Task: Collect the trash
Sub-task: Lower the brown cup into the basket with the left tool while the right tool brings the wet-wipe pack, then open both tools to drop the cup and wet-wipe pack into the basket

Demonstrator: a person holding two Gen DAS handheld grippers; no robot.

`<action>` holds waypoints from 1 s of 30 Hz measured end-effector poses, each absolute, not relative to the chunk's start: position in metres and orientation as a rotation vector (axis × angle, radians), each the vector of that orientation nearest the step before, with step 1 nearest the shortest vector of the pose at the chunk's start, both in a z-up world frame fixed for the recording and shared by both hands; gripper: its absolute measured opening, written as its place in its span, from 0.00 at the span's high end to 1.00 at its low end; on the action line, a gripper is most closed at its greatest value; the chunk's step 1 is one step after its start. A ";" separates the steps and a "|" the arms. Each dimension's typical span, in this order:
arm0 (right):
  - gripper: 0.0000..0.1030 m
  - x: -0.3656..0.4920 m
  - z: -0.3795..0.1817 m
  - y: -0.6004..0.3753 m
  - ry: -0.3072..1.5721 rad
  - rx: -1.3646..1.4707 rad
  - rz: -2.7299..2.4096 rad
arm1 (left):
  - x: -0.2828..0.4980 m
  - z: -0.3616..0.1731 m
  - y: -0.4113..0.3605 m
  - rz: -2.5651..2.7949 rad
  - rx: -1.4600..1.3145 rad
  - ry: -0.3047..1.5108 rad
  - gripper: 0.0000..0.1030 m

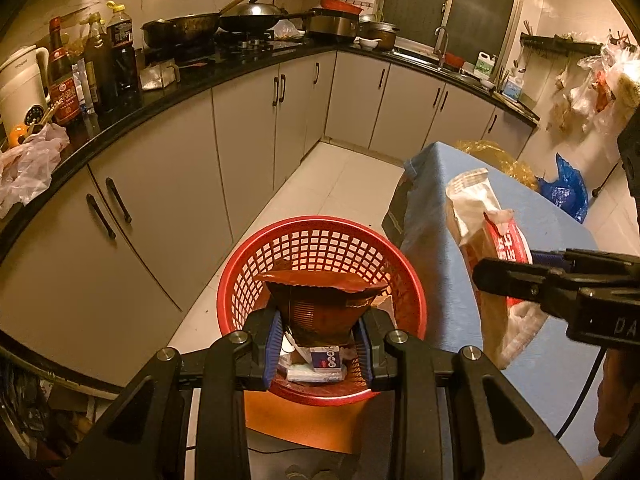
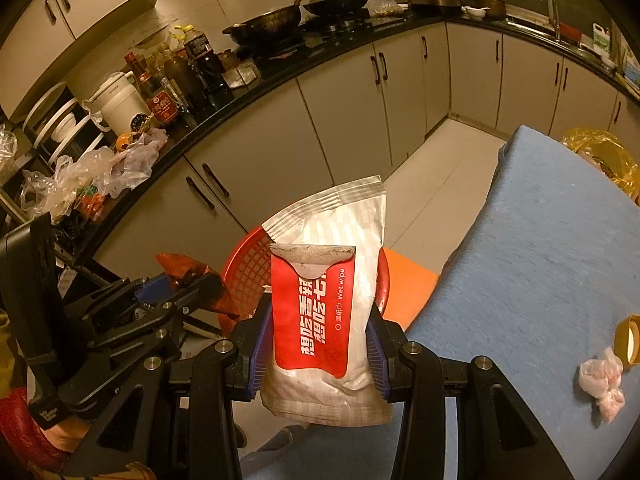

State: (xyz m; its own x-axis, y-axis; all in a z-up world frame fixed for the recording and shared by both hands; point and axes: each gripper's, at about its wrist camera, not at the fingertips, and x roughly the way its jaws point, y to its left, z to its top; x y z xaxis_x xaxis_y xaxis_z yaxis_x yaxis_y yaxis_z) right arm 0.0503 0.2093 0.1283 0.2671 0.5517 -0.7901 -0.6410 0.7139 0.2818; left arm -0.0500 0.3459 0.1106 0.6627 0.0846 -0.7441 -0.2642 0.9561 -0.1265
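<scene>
Below the left gripper point(image 1: 318, 340) sits the red basket point(image 1: 248, 276), a wide, stiff lattice bin with some packets already lying in its bottom; it stands on an orange surface beside the blue-covered counter point(image 1: 448, 304) and needs no handling, only an open mouth to drop into. To the right of that basket, the right gripper point(image 2: 318, 344) is clenched on a wet wipe pack point(image 2: 320, 300), a soft red-and-white pouch that stands upright between the pads with its crimped top edge leaning away over the basket rim. I judge it light and floppy, slick on its printed film, so the hold across its fuller lower half looks sensible; gripped near the thin top seam it would likely fold and slide. Between the left gripper's pads, directly over the basket, is a red wrapper point(image 1: 320, 300), crumpled and flared open like a funnel, pinched at its narrow bottom. It looks very light, thin and crinkly, easy to crush and likely to cling to a pad when let go. On the counter, off to the right of the right gripper, lie a small crumpled scrap point(image 2: 602, 384) and a roll of tape point(image 2: 630, 338), both light; the scrap would best be taken across its bunched middle.
</scene>
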 end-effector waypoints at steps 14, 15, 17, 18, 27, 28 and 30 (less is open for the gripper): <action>0.56 0.076 0.100 0.228 1.080 -0.128 0.792 | -0.034 0.089 0.351 0.169 -0.244 0.857 0.71; 0.56 0.077 0.098 0.228 1.083 -0.128 0.793 | -0.033 0.087 0.353 0.168 -0.247 0.860 0.71; 0.55 0.079 0.094 0.231 1.090 -0.129 0.797 | -0.031 0.085 0.355 0.172 -0.250 0.864 0.71; 0.55 0.081 0.093 0.232 1.092 -0.130 0.794 | -0.030 0.084 0.356 0.172 -0.253 0.867 0.71; 0.54 0.088 0.082 0.242 1.111 -0.138 0.797 | -0.026 0.072 0.358 0.163 -0.259 0.885 0.71; 0.54 0.089 0.082 0.243 1.111 -0.137 0.796 | -0.026 0.071 0.359 0.163 -0.259 0.885 0.71; 0.54 0.090 0.081 0.244 1.111 -0.138 0.796 | -0.026 0.071 0.358 0.162 -0.261 0.886 0.71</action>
